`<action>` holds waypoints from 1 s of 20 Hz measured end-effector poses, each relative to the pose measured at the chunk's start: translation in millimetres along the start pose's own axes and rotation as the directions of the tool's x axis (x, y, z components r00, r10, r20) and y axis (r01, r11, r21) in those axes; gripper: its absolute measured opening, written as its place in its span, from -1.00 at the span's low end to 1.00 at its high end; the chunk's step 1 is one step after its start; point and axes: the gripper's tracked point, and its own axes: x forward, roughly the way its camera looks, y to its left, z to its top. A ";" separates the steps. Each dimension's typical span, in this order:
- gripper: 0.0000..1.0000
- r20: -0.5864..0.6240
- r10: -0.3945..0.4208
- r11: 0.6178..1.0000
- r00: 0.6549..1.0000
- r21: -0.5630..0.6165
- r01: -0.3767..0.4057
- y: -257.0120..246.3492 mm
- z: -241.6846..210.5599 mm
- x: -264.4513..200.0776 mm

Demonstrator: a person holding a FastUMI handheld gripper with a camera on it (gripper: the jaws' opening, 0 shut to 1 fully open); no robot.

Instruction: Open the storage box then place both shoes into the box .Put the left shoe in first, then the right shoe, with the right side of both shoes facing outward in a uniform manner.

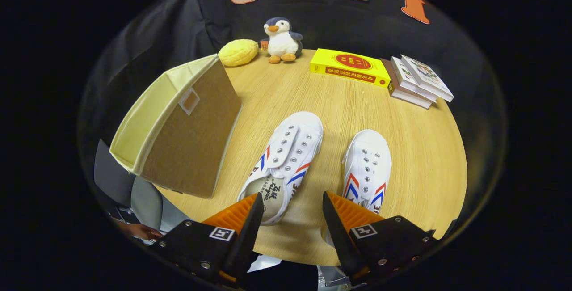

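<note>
Open claw (289, 212) above wooden table (420, 157)

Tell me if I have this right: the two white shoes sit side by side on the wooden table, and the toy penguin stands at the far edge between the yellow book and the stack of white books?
Not quite. In the gripper view the toy penguin stands between the yellow bun-shaped toy and the yellow book; the stack of white books lies on the book's other side. The two white shoes do sit side by side on the wooden table, just ahead of the open gripper.

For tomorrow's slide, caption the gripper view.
Open gripper above two white shoes beside an open storage box on a wooden table.
</note>
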 end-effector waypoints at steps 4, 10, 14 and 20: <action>0.42 -0.066 -0.034 0.999 0.997 -0.027 0.032 -3.5 -13.1 32.3; -0.04 -0.126 0.034 0.993 0.991 0.112 -0.020 1.1 -17.9 56.1; -0.57 -0.141 0.133 0.965 0.981 0.245 -0.096 12.1 -19.4 56.8; -0.98 0.010 0.113 0.927 0.994 0.359 -0.109 7.0 6.8 40.7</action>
